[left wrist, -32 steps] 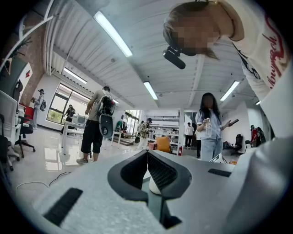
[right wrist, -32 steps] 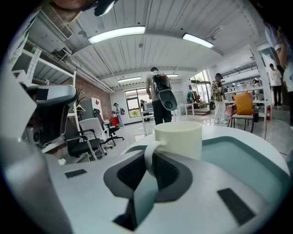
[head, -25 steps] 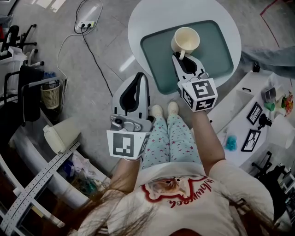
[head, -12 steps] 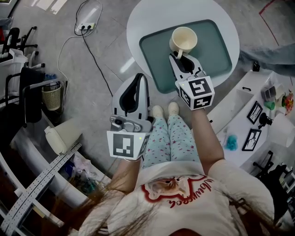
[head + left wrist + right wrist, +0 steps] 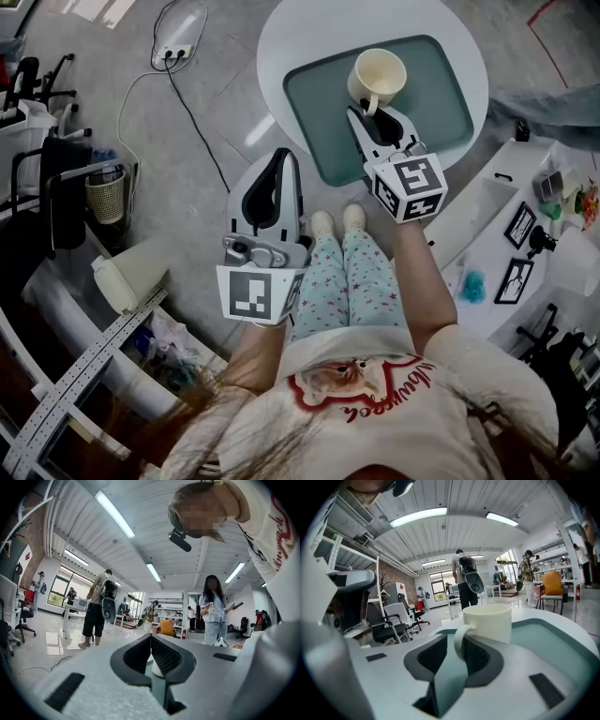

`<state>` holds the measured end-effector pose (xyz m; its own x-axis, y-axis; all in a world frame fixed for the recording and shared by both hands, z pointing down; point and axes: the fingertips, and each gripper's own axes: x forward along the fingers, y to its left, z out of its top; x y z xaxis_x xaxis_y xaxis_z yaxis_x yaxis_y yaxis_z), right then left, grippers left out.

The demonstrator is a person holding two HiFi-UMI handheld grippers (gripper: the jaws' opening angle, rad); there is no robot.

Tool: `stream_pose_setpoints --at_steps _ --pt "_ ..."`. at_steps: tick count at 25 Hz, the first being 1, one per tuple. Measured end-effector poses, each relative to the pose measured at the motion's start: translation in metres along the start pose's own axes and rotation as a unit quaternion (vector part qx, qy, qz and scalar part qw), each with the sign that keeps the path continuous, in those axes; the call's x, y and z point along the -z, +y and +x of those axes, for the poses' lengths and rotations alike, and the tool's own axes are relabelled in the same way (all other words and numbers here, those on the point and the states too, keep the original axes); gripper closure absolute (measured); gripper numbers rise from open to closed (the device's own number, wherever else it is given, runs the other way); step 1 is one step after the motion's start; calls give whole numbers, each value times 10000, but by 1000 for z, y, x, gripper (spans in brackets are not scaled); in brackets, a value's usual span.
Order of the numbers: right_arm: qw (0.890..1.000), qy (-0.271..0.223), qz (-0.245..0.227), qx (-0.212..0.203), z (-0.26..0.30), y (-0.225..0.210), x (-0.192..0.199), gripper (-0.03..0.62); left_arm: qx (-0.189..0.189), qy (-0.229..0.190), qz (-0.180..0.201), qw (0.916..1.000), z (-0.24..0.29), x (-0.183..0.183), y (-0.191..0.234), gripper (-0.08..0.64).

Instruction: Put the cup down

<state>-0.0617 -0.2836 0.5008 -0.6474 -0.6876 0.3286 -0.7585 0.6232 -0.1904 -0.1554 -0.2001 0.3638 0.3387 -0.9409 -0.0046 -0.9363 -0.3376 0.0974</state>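
A cream cup (image 5: pixel 377 77) stands upright on the green tray (image 5: pixel 441 94), which lies on a round white table (image 5: pixel 291 37). Its handle points toward me. My right gripper (image 5: pixel 366 108) is open just in front of the cup. In the right gripper view the cup (image 5: pixel 487 620) rests on the tray (image 5: pixel 553 639), and its handle sits loosely in the gap between the jaws of the right gripper (image 5: pixel 457 644). My left gripper (image 5: pixel 285 153) hangs over the floor left of my knees. It is shut and holds nothing, and its tips meet in the left gripper view (image 5: pixel 151 637).
A power strip with a black cable (image 5: pixel 178 52) lies on the floor at the left. A white shelf unit (image 5: pixel 506 216) with small items stands right of the table. A mesh bin (image 5: pixel 105 197) and racks are at the far left. A person (image 5: pixel 96 616) stands in the background.
My right gripper has shifted slightly left and then back right, and its jaws look slightly wider around the handle. The cup stays in about the same place on the tray. The left gripper has not moved.
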Motion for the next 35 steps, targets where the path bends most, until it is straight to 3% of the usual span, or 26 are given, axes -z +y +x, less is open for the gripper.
stream_pose_setpoints --at_steps 8,18,29,35 --pt "9997 -229 -82 22 -16 -4 -4 522 21 32 -27 10000 -2 4 -2 546" --pt "9999 35 -95 -26 -34 -10 7 522 118 45 -54 9999 -4 6 -10 546" --pt "9993 199 -216 231 -48 -13 14 517 267 109 -53 9996 1 11 -26 546" --pt "9996 -38 257 54 -55 -21 8 503 329 128 -122 9993 6 15 -32 546"
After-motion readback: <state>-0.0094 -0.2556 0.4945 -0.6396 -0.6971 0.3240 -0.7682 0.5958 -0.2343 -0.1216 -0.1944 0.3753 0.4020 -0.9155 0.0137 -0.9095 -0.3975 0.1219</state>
